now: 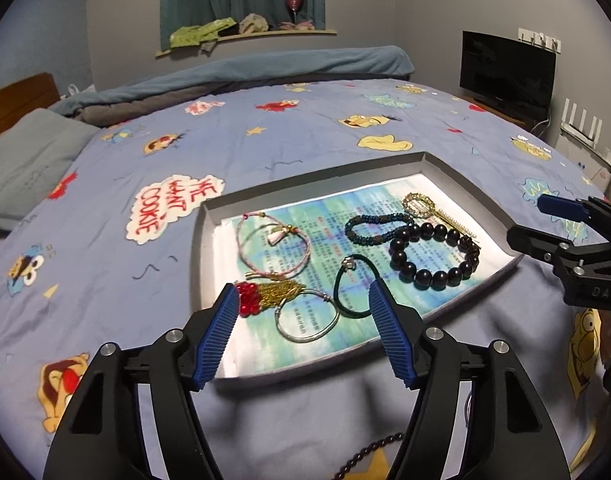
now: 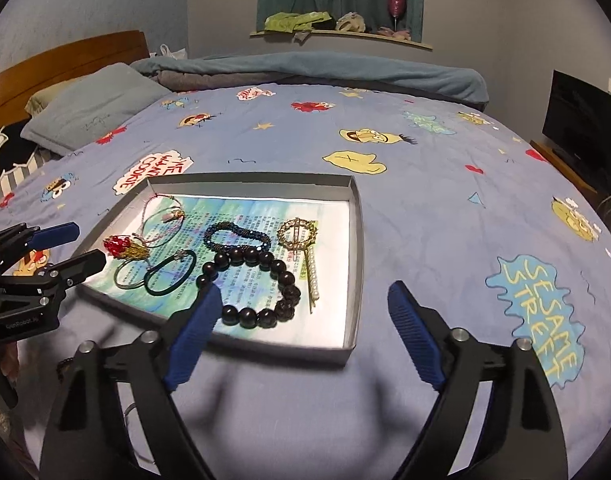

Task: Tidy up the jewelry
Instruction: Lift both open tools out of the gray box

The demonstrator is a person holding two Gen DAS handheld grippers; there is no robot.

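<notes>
A shallow grey box lid (image 1: 461,172) (image 2: 355,216) lined with printed paper lies on the bed and holds jewelry: a large dark bead bracelet (image 1: 433,258) (image 2: 249,280), a small blue bead bracelet (image 1: 375,228) (image 2: 237,234), a gold round hairpin with pearls (image 1: 419,206) (image 2: 299,236), a pink cord bracelet (image 1: 271,246) (image 2: 161,220), a red and gold tassel piece (image 1: 269,298) (image 2: 123,248), a silver bangle (image 1: 307,320) (image 2: 129,276) and a green hair tie (image 1: 351,290) (image 2: 169,274). My left gripper (image 1: 305,300) (image 2: 71,246) is open and empty at the box's near edge. My right gripper (image 2: 305,304) (image 1: 533,220) is open and empty.
The bed has a blue cartoon-print sheet (image 1: 305,128). Pillows (image 2: 89,104) and a rolled blanket (image 2: 305,68) lie at its far side. A dark bead string (image 1: 365,456) lies on the sheet below my left gripper. A monitor (image 1: 505,72) stands to the right.
</notes>
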